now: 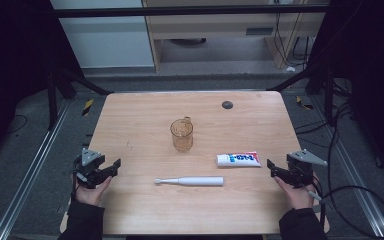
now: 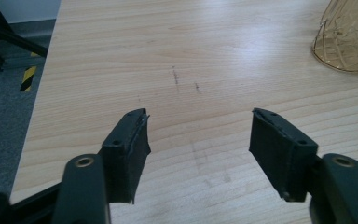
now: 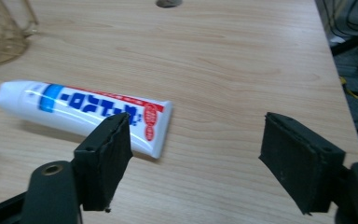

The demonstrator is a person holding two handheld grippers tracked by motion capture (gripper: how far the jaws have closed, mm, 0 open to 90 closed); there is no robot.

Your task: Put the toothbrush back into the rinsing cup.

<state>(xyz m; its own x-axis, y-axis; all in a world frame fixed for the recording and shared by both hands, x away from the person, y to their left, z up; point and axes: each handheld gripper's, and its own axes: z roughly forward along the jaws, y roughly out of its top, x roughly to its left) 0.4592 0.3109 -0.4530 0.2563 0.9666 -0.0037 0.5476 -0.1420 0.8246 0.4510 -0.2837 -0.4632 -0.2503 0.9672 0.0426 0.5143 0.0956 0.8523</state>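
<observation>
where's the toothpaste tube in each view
high view: the toothpaste tube lies flat right of centre, just left of the right gripper.
left gripper view: the tube is not in this picture.
right gripper view: it lies at centre left, partly behind the near jaw.
shared landmark: the amber cup.

A white toothpaste tube with blue lettering and a red band lies flat on the bench at the right, cap end pointing left and crimped end right. Just in front of it, a white electric toothbrush lies flat, its small brush head pointing left; the two lie roughly parallel, apart.
</observation>
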